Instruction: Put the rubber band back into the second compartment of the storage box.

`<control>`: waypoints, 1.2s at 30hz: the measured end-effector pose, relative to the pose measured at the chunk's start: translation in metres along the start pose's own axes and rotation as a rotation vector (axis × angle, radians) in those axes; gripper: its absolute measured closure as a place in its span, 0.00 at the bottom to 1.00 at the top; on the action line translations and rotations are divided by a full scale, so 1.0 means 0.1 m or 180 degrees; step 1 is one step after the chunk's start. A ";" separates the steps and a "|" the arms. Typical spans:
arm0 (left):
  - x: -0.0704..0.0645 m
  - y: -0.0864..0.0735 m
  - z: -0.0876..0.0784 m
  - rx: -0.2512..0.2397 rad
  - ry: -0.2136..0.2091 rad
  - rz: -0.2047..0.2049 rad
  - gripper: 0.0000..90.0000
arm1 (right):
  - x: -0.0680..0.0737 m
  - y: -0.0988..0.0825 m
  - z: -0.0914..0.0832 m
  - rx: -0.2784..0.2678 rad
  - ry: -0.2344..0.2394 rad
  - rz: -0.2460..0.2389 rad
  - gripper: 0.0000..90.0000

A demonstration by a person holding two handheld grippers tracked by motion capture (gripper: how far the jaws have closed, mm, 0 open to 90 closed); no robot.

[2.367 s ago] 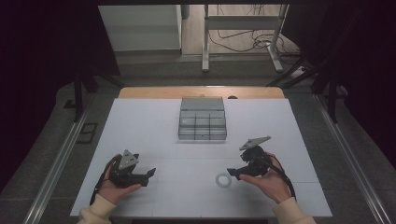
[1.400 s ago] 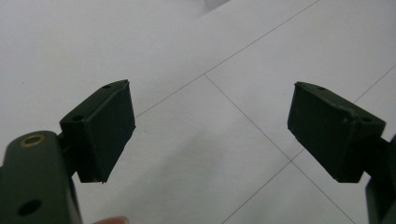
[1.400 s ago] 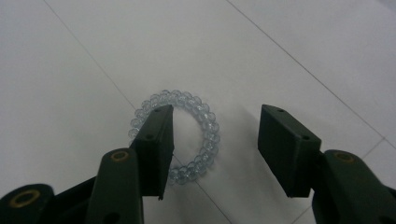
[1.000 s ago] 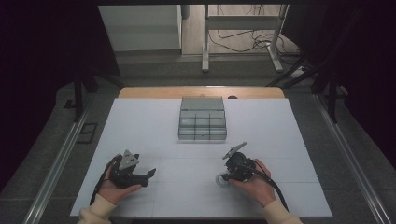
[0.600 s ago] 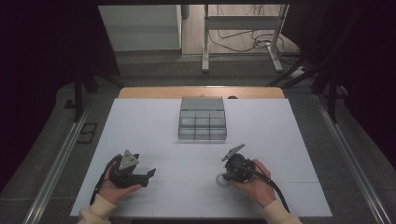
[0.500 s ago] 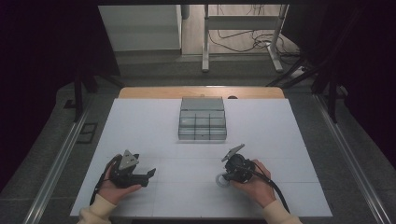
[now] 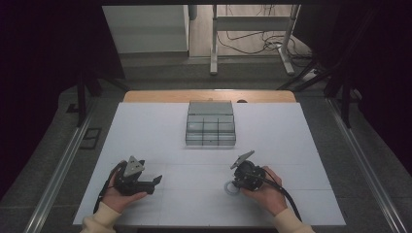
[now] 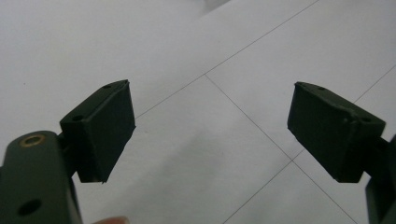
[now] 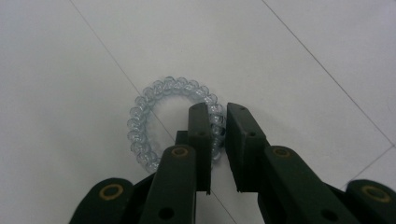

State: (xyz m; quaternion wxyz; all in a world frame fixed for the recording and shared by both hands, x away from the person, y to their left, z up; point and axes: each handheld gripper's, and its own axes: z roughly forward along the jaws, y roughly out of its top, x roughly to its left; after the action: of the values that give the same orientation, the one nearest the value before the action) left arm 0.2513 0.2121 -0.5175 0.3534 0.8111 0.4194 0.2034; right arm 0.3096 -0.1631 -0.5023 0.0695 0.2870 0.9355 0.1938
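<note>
A clear beaded coil ring (image 9: 140,121) lies flat on the white table (image 7: 291,145); the high view shows the ring (image 7: 229,187) at the front, right of centre. My right gripper (image 9: 218,109) points down at it, and its jaws have just been closing with the ring's near side pinched between the pads. In the high view this right gripper (image 7: 235,184) sits tilted over the ring. My left gripper (image 7: 156,181) rests at the front left, held low over the table. In its own view the left gripper (image 8: 210,123) stands wide open over bare table.
A grey box of small compartments (image 7: 210,124) stands at the table's far middle, in front of a wooden strip (image 7: 160,95). Thin seam lines cross the white surface. Dark floor and metal rails flank the table on both sides.
My right gripper moved left and down onto the ring and tipped over it, and has since held still there. The left hand has not moved.
</note>
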 end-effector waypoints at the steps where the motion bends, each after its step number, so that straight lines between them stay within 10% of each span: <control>1: 0.00 0.00 0.00 0.0001 -0.0001 0.0001 0.17 | 0.00 0.00 0.00 0.0003 -0.0001 -0.0006 0.88; 36: 0.00 0.00 0.00 0.0007 -0.0007 0.0008 0.17 | -0.01 -0.04 -0.56 -0.0513 0.0079 0.0125 0.90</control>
State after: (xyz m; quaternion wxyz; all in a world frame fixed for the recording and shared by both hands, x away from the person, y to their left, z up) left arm 0.2515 0.2118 -0.5177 0.3527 0.8122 0.4183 0.2024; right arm 0.2948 -0.1846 -0.4524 0.0769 0.2963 0.9119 0.2733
